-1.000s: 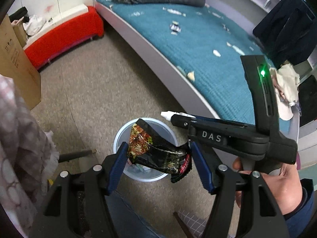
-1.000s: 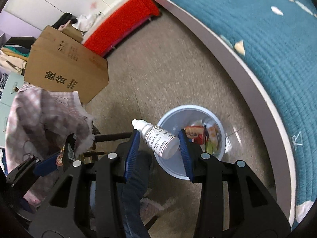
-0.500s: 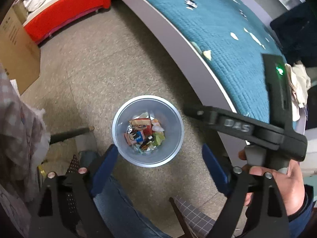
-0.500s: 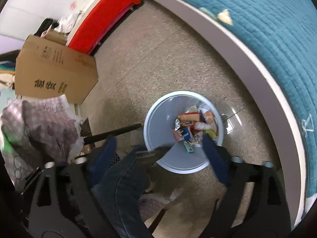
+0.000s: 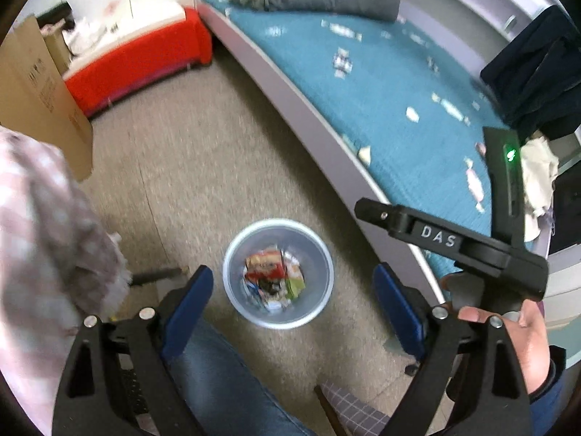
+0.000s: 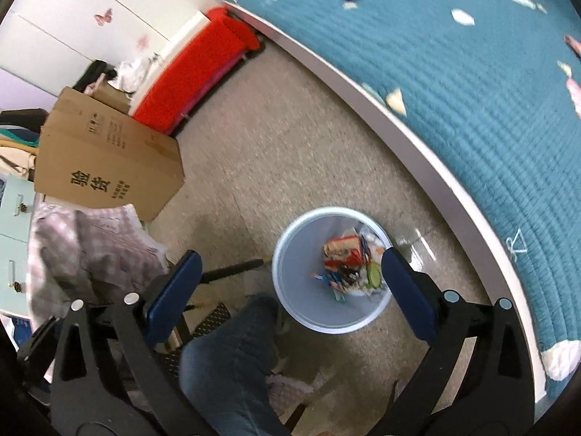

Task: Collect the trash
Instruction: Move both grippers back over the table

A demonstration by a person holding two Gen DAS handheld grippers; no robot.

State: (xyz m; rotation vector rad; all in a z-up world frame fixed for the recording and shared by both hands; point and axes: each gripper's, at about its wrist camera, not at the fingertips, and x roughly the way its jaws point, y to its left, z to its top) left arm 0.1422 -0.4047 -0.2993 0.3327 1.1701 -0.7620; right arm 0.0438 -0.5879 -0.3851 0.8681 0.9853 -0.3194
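A pale blue trash bin (image 5: 238,290) stands on the floor beside the bed, holding several wrappers (image 5: 272,276). My left gripper (image 5: 292,276) hangs above it, open, with nothing between its blue pads. My right gripper (image 6: 290,258) is also over the bin (image 6: 301,290); its jaws are opening wide with nothing between them. The dropped trash (image 6: 348,258) lies inside. The right tool's black body (image 5: 435,236) crosses the left wrist view, held by a hand (image 5: 526,341). Paper scraps (image 5: 412,114) and a wrapper (image 5: 343,61) lie on the teal bedspread.
The bed's grey curved frame (image 6: 417,145) runs close to the bin. A cardboard box (image 6: 109,170) and a red bench (image 5: 138,61) stand further off. A checked cloth (image 5: 47,236) hangs at the left. A leg in jeans (image 6: 228,356) is below the grippers.
The left gripper let go of the dark snack wrapper and the right let go of the white bottle; both fell into the bin. Both grippers opened wide and rose.
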